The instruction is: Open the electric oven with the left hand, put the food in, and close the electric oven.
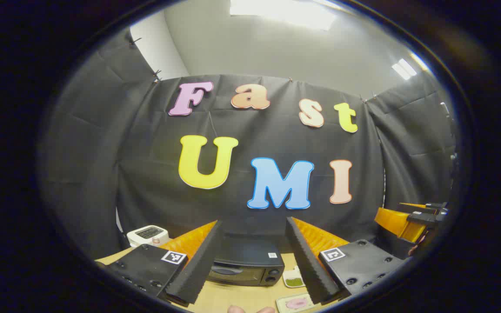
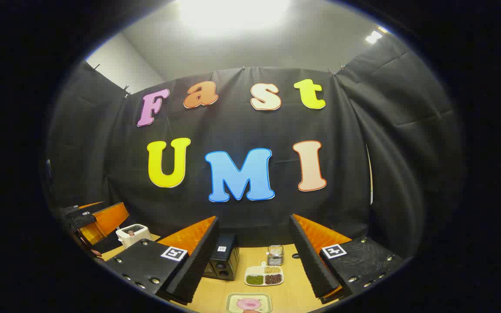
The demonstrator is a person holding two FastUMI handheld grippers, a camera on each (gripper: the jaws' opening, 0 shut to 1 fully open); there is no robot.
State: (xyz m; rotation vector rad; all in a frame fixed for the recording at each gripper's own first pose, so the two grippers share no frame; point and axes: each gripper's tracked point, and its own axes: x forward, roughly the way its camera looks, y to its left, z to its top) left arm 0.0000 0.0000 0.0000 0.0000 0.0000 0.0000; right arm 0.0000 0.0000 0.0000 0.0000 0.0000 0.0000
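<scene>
Wooden table [image 2: 215, 300] low in frame, oven [image 1: 246, 263] shut at bottom centre, both grippers [image 1: 250, 261] [image 2: 250, 261] wide, empty; risks knocking tray [image 2: 249, 303] reaching.

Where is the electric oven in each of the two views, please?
Left gripper view: the electric oven sits bottom centre, between the tongs' two fingers, door shut.
Right gripper view: it is lower, left of centre, beside the left finger.
Shared landmark: the divided tray lies to its right.
</scene>
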